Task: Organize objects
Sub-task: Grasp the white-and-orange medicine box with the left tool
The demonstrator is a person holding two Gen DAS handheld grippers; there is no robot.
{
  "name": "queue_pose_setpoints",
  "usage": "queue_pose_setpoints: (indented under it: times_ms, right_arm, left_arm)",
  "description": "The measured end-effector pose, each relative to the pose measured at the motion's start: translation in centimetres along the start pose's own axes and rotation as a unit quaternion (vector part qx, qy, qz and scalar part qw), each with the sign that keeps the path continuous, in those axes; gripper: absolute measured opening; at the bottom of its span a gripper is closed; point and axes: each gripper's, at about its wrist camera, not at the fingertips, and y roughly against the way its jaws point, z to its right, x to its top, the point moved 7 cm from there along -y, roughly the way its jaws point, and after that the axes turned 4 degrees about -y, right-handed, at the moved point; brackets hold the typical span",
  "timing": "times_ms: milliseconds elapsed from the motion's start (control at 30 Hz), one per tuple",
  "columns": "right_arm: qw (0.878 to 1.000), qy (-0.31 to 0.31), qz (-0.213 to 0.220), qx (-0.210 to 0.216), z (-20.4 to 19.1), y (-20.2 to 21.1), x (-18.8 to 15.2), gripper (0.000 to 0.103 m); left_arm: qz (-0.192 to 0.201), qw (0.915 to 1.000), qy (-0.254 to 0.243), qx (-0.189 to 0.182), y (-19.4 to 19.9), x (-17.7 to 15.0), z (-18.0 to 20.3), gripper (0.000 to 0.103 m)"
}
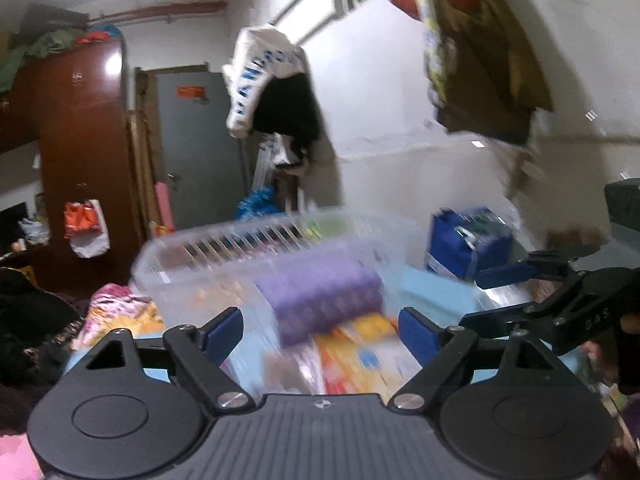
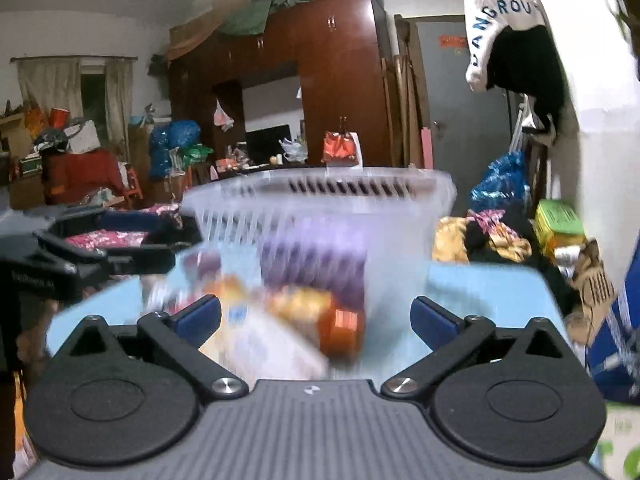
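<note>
A clear plastic basket (image 1: 208,256) stands on a light blue table (image 1: 436,288); it also shows in the right wrist view (image 2: 320,196). A purple pack (image 1: 320,296) lies in front of it, also blurred in the right wrist view (image 2: 316,260). Orange and white snack packs (image 1: 360,352) lie near me, and in the right wrist view (image 2: 276,332). My left gripper (image 1: 320,330) is open and empty above the packs. My right gripper (image 2: 316,318) is open and empty; it also shows at the right of the left wrist view (image 1: 500,296). Both views are motion-blurred.
A blue bag (image 1: 468,240) stands at the table's far right. A brown wardrobe (image 2: 320,72), a grey door (image 1: 196,148) and hanging clothes (image 1: 272,80) stand behind. Piles of fabric (image 2: 492,236) lie beside the table. The left gripper shows at the left of the right wrist view (image 2: 100,248).
</note>
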Motion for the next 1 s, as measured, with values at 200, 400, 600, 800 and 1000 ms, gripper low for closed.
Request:
queue_pose_setpoints:
  times_ms: [200, 400, 600, 800, 1000]
  right_arm:
    - [0.999, -0.006, -0.014, 0.029, -0.7, 0.3, -2.6, 0.103]
    - [0.999, 0.030, -0.030, 0.031, -2.1, -1.8, -2.9, 0.092]
    - [0.998, 0.044, -0.038, 0.034, -2.4, -2.7, -3.5, 0.075]
    - [0.998, 0.044, -0.026, 0.023, -2.2, -1.7, -4.3, 0.058]
    - [0.998, 0.050, -0.017, 0.027, -1.9, -0.8, -4.2, 0.056]
  left_arm:
    - [-0.030, 0.9987, -0.032, -0.028, -0.6, -3.4, 1.4, 0.086]
    - [-0.036, 0.9976, -0.033, -0.049, -1.4, -4.3, 1.2, 0.076]
    - [-0.045, 0.9961, -0.038, -0.066, -1.9, -5.1, 1.4, 0.056]
    - [-0.039, 0.9950, -0.080, -0.046, -1.5, -5.4, 2.5, 0.050]
    - [-0.031, 0.9945, -0.094, -0.036, -1.2, -5.7, 3.1, 0.044]
